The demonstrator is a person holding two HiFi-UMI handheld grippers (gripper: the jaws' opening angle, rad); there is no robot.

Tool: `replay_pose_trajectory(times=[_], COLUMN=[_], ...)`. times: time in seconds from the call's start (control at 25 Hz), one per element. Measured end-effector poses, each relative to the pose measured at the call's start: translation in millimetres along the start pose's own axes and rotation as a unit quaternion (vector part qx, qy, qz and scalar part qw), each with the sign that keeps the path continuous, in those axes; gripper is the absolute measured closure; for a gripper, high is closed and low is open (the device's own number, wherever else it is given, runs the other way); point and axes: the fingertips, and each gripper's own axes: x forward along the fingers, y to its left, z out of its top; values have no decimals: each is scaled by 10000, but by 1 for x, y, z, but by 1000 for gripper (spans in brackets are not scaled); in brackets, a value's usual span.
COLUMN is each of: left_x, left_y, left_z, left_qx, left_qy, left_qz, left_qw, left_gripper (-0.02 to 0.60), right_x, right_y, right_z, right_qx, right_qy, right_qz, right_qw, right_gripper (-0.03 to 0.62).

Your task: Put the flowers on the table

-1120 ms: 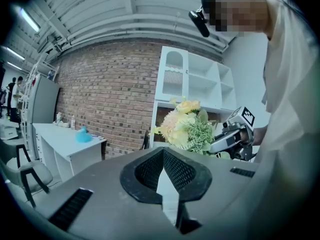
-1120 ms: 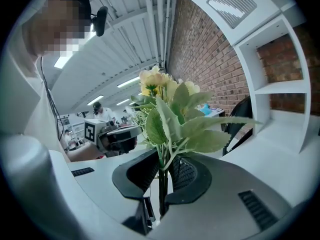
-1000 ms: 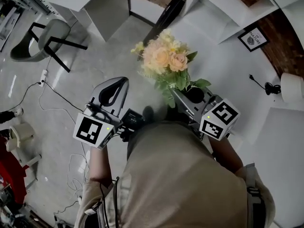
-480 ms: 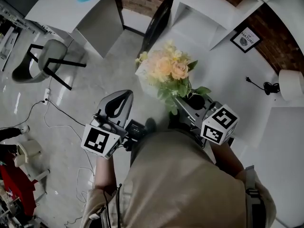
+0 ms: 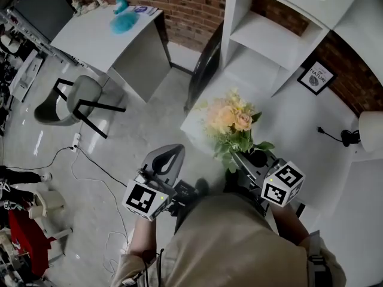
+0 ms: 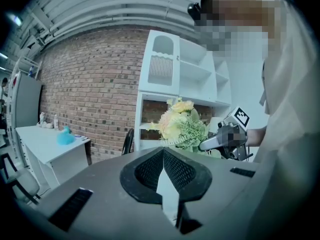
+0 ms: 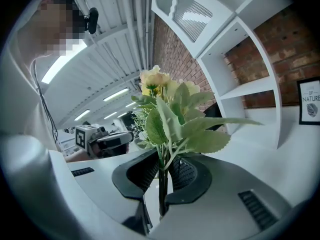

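A bunch of peach and yellow flowers [image 5: 229,120] with green leaves stands upright in my right gripper [image 5: 244,159], which is shut on the stems [image 7: 162,184]. The blooms hang over the near left corner of the white table [image 5: 293,115], well above its top. In the right gripper view the leaves [image 7: 175,126] rise straight out from between the jaws. My left gripper [image 5: 169,157] is held to the left of the bunch, over the grey floor, shut with nothing between its pads [image 6: 172,166]. From the left gripper view the flowers [image 6: 180,121] and the right gripper [image 6: 220,140] show ahead.
A white shelf unit [image 5: 281,28] and a framed picture [image 5: 316,78] stand at the back of the table, a black plug and cord [image 5: 335,136] at its right. A dark chair [image 5: 204,70] leans at the table's left edge. Farther left are a grey chair [image 5: 75,100], a white desk [image 5: 99,34] and floor cables [image 5: 90,160].
The head view has swung up and forward, and the brick wall and white desk have come into view. Both grippers and the flowers have been carried toward the white table, still held the same way.
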Motion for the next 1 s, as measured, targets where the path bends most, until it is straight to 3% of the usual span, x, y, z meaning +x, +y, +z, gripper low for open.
replay_pose_trajectory(times=[0.44,0.68,1.0], left_x=[31,35,81], left_y=[-10,-2,-37], left_z=[13,20,18], left_qx=[13,37,159], left_qy=[-14,-9,142], left_qz=[-81,89,-309], left_qw=[10000,10000,9993], left_gripper=[572,572,572], right_x=[-7,-3,-40], right_y=[-29,-39,-88], right_z=[2,9,7], right_qx=[177,99,414], right_qy=[-53,-54,-113], right_qz=[-52,-12,-438], right_qw=[9998,9999,9981], right_gripper=[531,531,531])
